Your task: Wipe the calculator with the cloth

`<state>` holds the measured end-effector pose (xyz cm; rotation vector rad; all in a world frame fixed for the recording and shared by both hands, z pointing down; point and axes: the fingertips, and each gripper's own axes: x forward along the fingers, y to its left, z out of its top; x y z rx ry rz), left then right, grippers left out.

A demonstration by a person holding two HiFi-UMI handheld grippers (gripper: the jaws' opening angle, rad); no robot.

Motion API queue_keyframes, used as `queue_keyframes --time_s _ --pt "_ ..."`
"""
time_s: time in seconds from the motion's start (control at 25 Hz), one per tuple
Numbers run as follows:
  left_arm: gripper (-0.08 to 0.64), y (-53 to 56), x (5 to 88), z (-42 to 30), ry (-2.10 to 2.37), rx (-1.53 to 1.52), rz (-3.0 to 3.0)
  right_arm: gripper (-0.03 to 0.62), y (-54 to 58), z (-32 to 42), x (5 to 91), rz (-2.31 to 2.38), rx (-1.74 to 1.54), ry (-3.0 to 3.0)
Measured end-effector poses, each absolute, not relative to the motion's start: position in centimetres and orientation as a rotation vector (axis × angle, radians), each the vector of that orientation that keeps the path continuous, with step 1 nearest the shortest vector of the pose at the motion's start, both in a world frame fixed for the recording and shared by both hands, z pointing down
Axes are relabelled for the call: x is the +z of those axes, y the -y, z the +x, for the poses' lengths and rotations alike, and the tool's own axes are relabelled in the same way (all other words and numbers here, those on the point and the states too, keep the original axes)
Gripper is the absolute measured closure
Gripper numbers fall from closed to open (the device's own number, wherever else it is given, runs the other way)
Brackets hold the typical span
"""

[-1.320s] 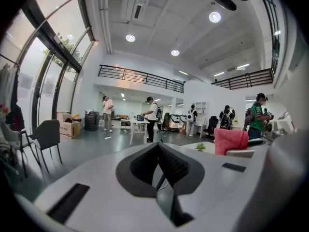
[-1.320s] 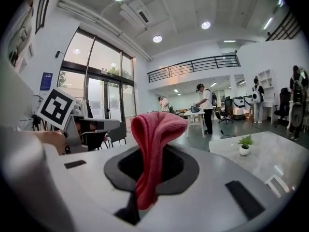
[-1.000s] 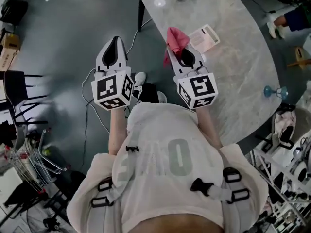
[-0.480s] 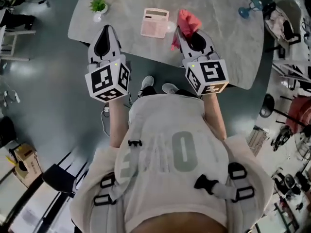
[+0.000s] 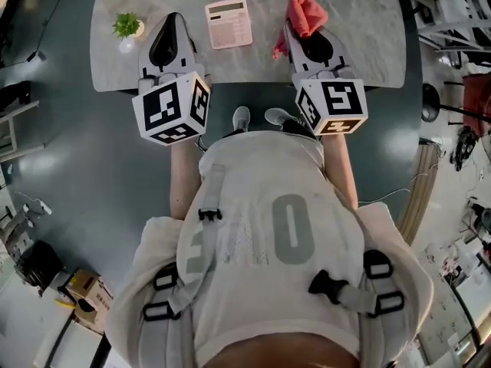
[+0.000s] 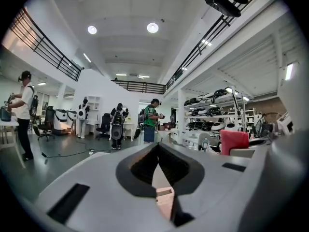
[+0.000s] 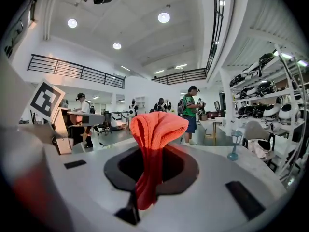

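Right gripper [image 5: 295, 27] is clamped on the red cloth [image 5: 305, 12], while left gripper [image 5: 175, 20] is pinched together, empty. The calculator [image 5: 229, 23] lies on the table [image 5: 360, 44] at top centre between them, just left of the cloth, long axis running up-frame.

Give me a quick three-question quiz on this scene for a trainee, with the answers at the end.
1. True or false: the left gripper is shut with nothing in it.
2. Pick one: what holds the cloth? A: the left gripper. B: the right gripper. C: neither.
3. Fill in: in the head view, the plant stands to the ___ of the calculator.
Key: 1 true; 2 B; 3 left.
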<state>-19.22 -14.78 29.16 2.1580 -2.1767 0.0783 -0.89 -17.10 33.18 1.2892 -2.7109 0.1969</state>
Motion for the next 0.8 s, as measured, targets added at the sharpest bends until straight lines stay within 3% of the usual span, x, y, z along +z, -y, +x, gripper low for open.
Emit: queue_keyframes --time_s 0.72,0.8 --pt "0.534 15.0 27.3 -18.4 2.139 -0.087 2.208 0.537 17.0 -0.1 33.4 1.311 0.198 2.684" --pt "0.462 15.0 27.0 -18.1 2.121 -0.106 2.224 0.535 16.9 0.1 33.5 1.313 0.202 2.681"
